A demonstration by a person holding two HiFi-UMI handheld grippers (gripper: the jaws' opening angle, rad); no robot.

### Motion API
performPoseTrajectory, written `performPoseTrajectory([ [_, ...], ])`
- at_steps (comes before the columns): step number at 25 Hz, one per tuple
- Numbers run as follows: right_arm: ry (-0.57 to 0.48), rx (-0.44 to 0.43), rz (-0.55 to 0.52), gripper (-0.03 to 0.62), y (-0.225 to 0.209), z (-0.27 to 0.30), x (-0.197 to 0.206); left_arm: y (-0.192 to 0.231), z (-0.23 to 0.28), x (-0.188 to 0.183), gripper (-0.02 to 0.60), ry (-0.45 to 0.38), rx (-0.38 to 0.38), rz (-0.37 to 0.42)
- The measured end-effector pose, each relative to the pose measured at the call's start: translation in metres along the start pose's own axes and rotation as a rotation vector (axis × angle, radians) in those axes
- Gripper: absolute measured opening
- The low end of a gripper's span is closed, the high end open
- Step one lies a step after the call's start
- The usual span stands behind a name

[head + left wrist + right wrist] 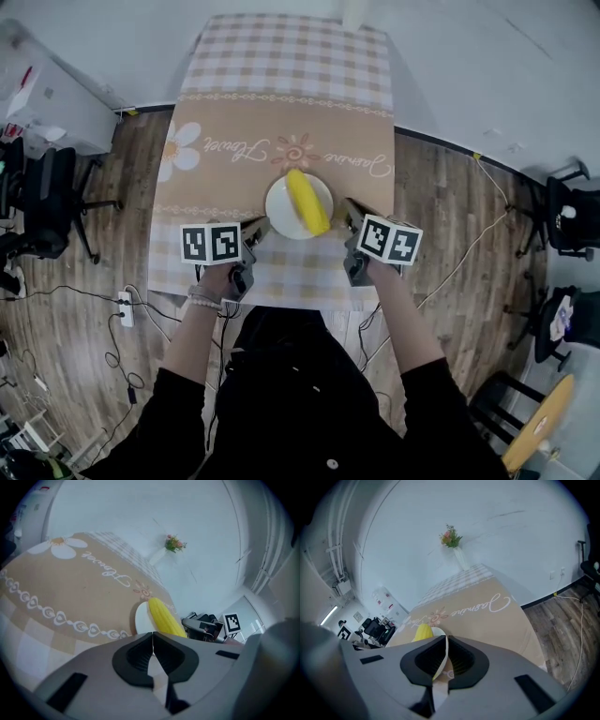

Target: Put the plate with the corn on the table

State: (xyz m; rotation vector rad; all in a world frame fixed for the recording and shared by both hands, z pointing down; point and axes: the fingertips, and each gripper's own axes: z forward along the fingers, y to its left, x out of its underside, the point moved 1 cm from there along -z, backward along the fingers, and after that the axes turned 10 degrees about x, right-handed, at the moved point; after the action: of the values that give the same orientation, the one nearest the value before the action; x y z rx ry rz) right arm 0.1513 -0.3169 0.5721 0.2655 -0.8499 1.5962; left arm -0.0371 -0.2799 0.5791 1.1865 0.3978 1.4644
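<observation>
Right gripper (443,641): jaws nearly closed, clamped on the thin rim of the white round plate (437,631); the rim runs edge-on through the gap.
Left gripper (152,637): jaws meet at the tips with a pale sliver lower in the gap, which reads as the same plate's (141,618) opposite rim.
In the head view the left gripper (255,230) and right gripper (349,217) flank the plate (279,211) on its near-left and near-right edges.
Yellow corn cob (307,202) lies diagonally across the plate and overhangs the near rim. It is also seen from the left (164,616) and from the right (423,632).
Plate is over the tan middle band of the desk (234,141), towards the near edge. Can't tell if it's resting on the cloth or just above it.

Desk cloth: tan band with a white daisy, script lettering and looped borders, with pale check at both ends.
A white vase of pink flowers (451,536) stands at the far end against a white wall.
Room: wood plank floor (450,225), black office chairs (47,202) left and right, white power strip (125,307) with cables.

Pose: both forearms reach forward, roughly symmetric, with black sleeves pushed up.
Left hand (220,277) is wrapped around its handle below the marker cube; the right hand is mostly hidden under its own cube.
In the head view the vase is cut off at the top.
</observation>
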Motion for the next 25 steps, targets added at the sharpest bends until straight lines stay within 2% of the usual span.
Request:
performPoseTrajectory([
  [7, -0.098, 0.003, -0.066, 0.048, 0.011, -0.030, -0.015, -0.042, -0.014, -0.026, 0.014, -0.079, -0.020, 0.225],
  [13, -0.186, -0.016, -0.075, 0.048, 0.029, -0.064, -0.027, -0.081, -0.030, -0.040, 0.014, -0.129, -0.033, 0.413],
  [20, -0.288, -0.030, -0.136, 0.048, 0.052, -0.106, -0.046, -0.125, -0.049, -0.051, 0.014, -0.196, -0.033, 0.576],
  [25, -0.362, -0.037, -0.233, 0.048, 0.069, -0.130, -0.057, -0.147, -0.062, -0.055, 0.014, -0.240, -0.038, 0.640],
])
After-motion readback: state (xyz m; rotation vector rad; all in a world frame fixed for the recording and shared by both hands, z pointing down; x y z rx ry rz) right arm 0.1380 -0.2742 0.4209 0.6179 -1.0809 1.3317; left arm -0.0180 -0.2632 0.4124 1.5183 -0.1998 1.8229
